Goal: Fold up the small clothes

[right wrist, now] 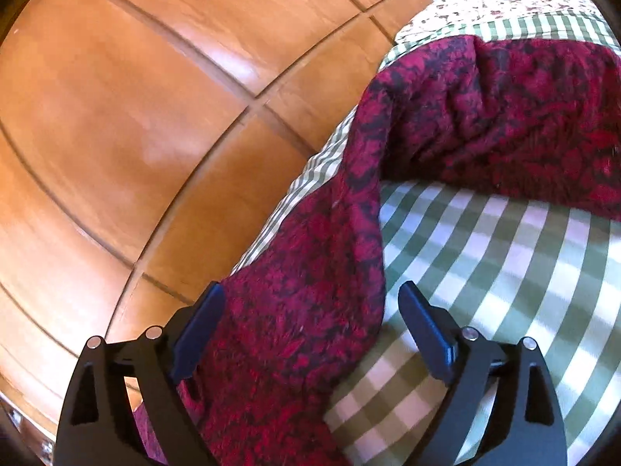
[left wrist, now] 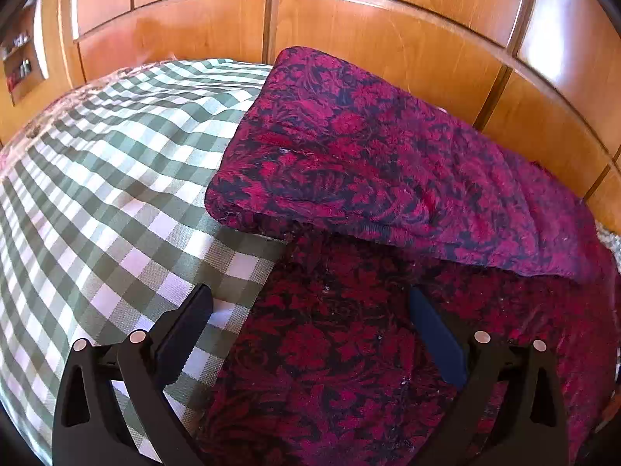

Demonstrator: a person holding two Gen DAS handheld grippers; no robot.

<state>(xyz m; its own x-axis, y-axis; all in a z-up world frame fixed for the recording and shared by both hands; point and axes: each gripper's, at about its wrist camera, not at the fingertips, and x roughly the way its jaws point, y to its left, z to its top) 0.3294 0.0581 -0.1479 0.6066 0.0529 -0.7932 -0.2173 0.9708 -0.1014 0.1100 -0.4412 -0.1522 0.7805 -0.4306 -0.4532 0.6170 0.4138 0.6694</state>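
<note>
Left wrist view is showing the left gripper (left wrist: 310, 303) standing wide, nothing pinched between its two black fingers (left wrist: 186, 326); the near finger is hovering over a green-and-white checked cloth (left wrist: 116, 178), while the other finger is hanging above a crimson garment with a dark floral pattern (left wrist: 349, 349); just ahead of the tips, a folded flap of that same garment (left wrist: 388, 163) is lying doubled back on itself, its rounded fold edge running across the front of the gripper; beyond the flap, polished wooden panels (left wrist: 368, 46) are filling the background; far off to the gripper's left a small recessed shelf (left wrist: 21, 58) is holding objects too small and blurred to identify, and any labels on them are unreadable.

Right wrist view is showing the right gripper (right wrist: 310, 299) also spread wide; a strip of the crimson garment (right wrist: 295, 310) is running straight between its fingers (right wrist: 427, 330) and on toward the camera, though neither pad is visibly pressing on it; ahead and to the gripper's right the garment is bunching into a thick mound (right wrist: 524, 116) on the checked cloth (right wrist: 485, 264); a cream fabric with small dark sprigs (right wrist: 465, 6) is peeking out beyond the mound; to the gripper's left the wooden panels (right wrist: 136, 116) are dropping away beside the cloth's edge.

No brand, label or writing is showing on the garment, the cloth or the grippers.
</note>
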